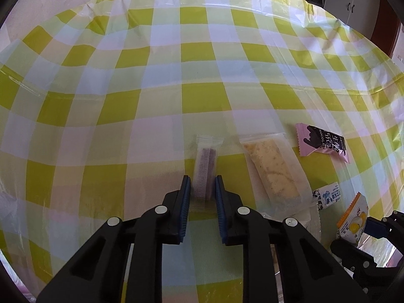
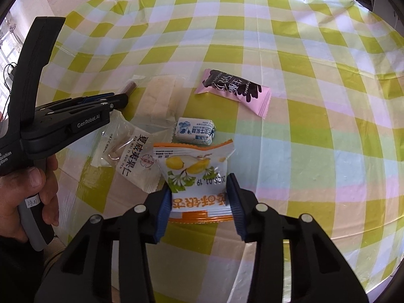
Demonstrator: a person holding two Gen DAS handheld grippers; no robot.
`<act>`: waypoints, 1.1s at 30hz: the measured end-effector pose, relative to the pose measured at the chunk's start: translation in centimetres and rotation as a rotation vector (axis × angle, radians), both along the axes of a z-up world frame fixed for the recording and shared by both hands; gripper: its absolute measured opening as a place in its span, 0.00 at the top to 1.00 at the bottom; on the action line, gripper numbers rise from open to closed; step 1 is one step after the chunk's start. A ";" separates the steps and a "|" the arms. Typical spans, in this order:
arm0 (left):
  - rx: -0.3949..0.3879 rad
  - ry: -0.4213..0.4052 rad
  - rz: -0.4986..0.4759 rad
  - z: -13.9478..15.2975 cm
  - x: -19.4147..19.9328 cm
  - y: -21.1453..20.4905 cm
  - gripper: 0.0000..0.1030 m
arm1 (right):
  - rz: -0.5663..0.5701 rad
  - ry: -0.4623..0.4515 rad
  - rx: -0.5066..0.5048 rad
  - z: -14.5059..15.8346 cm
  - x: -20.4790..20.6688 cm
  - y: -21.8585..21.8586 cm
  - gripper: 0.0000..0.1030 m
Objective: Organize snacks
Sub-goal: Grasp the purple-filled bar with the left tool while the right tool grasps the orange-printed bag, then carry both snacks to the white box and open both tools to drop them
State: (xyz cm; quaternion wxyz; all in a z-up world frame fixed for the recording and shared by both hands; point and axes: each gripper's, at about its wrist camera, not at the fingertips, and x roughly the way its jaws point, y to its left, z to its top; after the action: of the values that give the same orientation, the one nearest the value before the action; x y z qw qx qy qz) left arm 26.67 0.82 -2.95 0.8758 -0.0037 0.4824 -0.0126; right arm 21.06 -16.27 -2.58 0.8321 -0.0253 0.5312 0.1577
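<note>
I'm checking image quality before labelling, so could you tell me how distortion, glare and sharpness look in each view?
Left wrist view: strong fisheye bending of the checked tablecloth, dark corners, soft glare on its wrinkled plastic, the clear snack packet slightly blurred. Right wrist view: same curvature, the yellow-fruit packet sharp, bright window washed out at left.

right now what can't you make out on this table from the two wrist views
- Near end of the purple bar packet: left wrist view, hidden between the left tool pads.
- Bottom print of the orange packet: right wrist view, covered by the right tool.
- Macadamia packet: its far corner hidden under the other tool.
- Milk candy: small print too small to read.
</note>
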 end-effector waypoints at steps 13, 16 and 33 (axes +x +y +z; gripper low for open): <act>-0.060 0.001 0.058 0.5 -2.9 2.0 0.83 | -0.082 -0.023 -0.046 0.3 -0.9 -1.5 0.63; -0.072 -0.010 0.070 1.1 -3.8 2.4 0.83 | -0.095 -0.026 -0.042 0.5 -1.3 -2.0 0.63; -0.125 0.077 -0.006 1.8 -9.8 0.0 0.83 | -0.150 -0.050 -0.027 2.2 -4.6 -5.0 0.63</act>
State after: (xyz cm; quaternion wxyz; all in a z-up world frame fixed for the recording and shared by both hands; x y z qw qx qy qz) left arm 16.88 0.80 -1.13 0.8546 -0.0574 0.5141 -0.0449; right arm 16.43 -21.31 -0.37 0.8541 -0.0003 0.5128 0.0870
